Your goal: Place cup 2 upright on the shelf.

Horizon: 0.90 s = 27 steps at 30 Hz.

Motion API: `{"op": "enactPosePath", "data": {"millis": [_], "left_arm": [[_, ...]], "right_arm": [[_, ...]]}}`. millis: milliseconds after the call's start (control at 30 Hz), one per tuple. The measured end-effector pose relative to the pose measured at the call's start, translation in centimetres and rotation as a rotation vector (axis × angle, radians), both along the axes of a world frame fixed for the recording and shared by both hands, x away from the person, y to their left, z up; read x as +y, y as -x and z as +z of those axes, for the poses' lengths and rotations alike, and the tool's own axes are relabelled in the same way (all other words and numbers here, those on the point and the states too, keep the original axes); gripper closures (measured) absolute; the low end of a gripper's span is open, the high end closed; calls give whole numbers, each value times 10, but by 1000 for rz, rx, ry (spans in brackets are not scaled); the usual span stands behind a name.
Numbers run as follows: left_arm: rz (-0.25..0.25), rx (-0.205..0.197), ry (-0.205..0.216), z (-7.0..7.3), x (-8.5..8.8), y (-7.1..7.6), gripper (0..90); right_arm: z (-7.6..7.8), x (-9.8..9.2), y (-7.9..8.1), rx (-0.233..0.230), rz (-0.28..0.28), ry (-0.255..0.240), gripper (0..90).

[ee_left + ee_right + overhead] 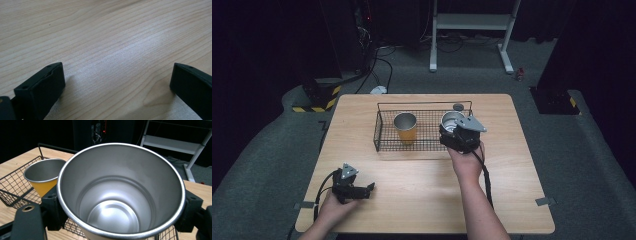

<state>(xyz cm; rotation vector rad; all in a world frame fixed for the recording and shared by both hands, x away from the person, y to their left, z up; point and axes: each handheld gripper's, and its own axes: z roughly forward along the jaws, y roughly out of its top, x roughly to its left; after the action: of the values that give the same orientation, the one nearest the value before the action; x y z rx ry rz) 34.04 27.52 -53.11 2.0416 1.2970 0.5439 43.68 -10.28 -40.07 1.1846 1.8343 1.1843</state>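
- The right gripper (455, 134) held a silver metal cup (452, 121) at the right end of the wire basket (384, 136); in the right gripper view its two black jaws pressed on opposite sides of the cup (120, 195), just under the rim.
- Whether the cup's base rested on the basket's mesh or hung just above it could not be told from these views.
- A second metal cup with an orange outside (405, 128) stood upright in the basket's middle, near the held cup but apart from it; it showed as well in the right gripper view (45, 178).
- The left gripper (362, 190) lay low over the bare wooden table (412, 200) near the front left, well apart from the basket; its jaws stood wide apart with nothing between them.
- The step in hand seemed to be setting the silver cup into the basket beside the orange one, or lifting it out; the pictures alone did not settle which.
- If placing, the next move would call for lowering the cup until it sat flat, then spreading the jaws and backing off without catching the basket's rail or knocking the neighbour.
- A small dark round thing (458, 106) lay on the table just behind the basket.
- No brand, label or writing could be read on either cup, the basket or the grippers.
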Motion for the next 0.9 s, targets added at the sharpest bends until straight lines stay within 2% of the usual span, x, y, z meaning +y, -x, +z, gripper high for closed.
{"op": "enactPosePath", "data": {"millis": [900], "left_arm": [[1, -1, 0, 0, 0, 0, 3]], "right_arm": [[5, 13, -34, 29, -31, 20, 183]]}}
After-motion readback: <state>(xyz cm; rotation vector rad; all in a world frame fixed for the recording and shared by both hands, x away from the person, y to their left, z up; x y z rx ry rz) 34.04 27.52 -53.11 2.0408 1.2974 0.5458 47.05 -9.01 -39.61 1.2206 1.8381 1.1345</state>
